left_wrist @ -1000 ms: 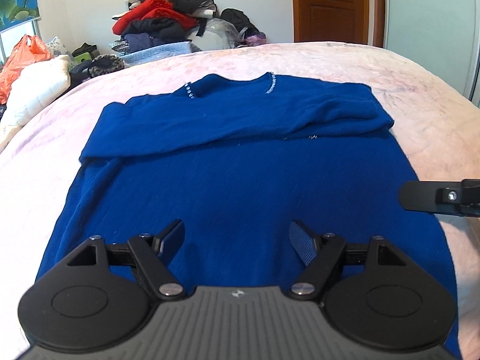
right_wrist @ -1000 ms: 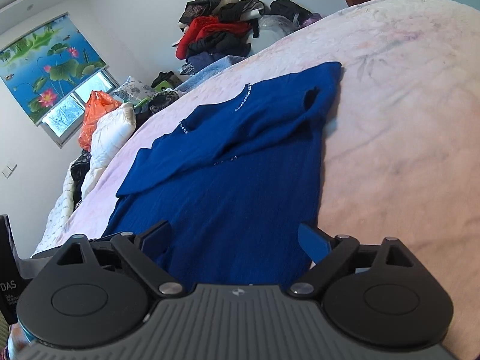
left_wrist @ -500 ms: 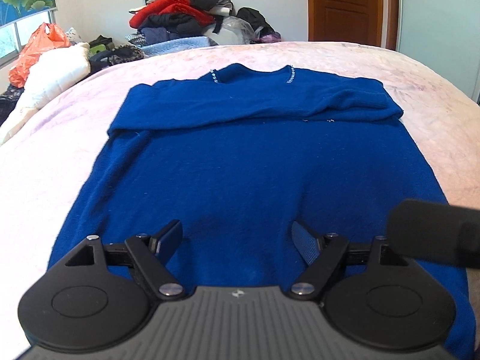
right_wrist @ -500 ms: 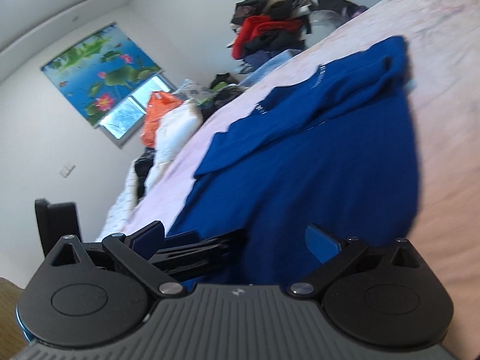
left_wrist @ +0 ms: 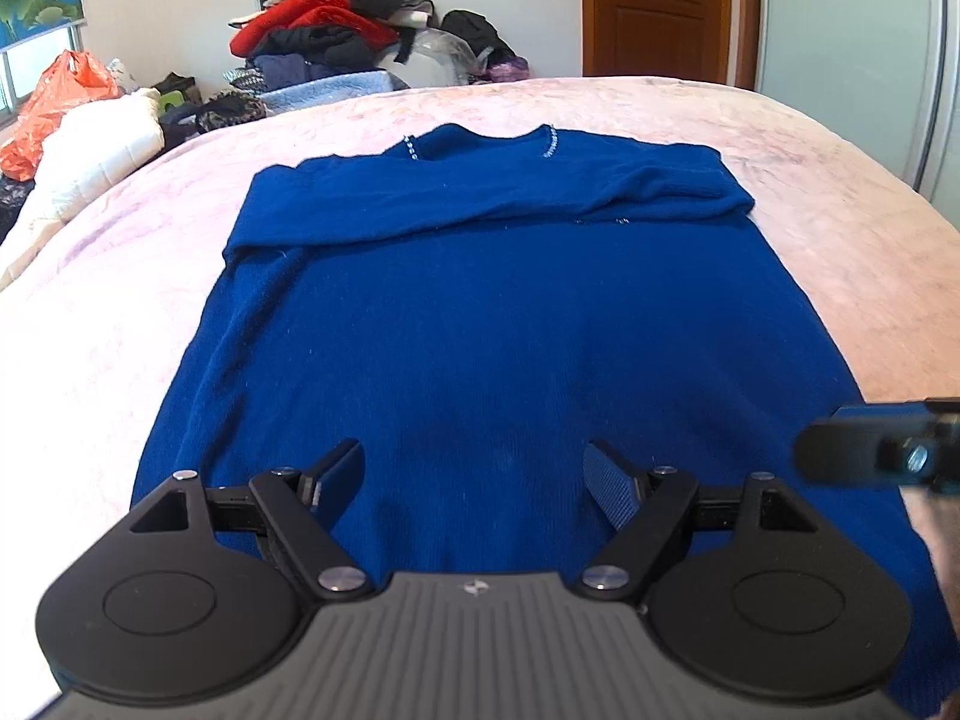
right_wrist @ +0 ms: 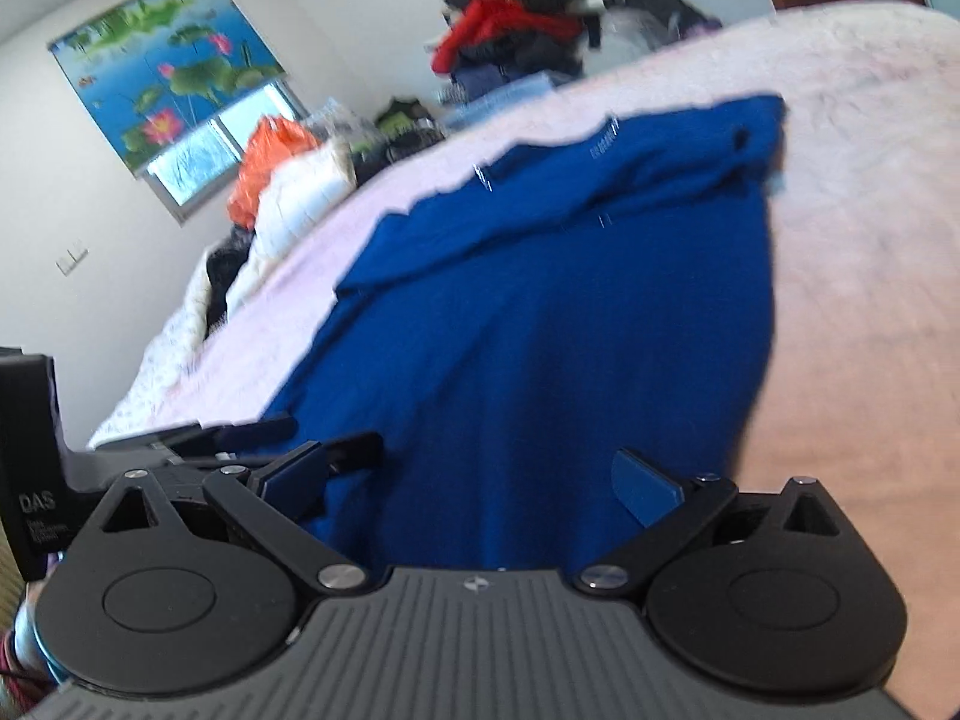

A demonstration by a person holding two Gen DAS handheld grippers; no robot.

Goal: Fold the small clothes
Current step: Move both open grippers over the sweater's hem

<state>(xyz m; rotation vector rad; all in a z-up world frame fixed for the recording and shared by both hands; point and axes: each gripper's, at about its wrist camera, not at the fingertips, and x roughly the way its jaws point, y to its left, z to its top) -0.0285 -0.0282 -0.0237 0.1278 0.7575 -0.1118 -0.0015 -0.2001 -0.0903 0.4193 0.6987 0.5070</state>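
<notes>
Left wrist: sweater [left_wrist: 510, 330] hem nr gripper [left_wrist: 474, 480]

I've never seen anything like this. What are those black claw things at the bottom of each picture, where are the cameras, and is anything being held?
There is no robot here: a person holds a two-finger gripper in each hand, and each carries a wide-angle camera looking forward along its fingers. One picture comes from the left gripper, the other from the right gripper, which also pokes into the left view's right edge. Both look over a blue sweater spread flat on a pale pink bed, its sleeves folded across the chest. Both grippers are open above the near hem, and nothing is held. A clothes pile sits beyond the bed.
</notes>
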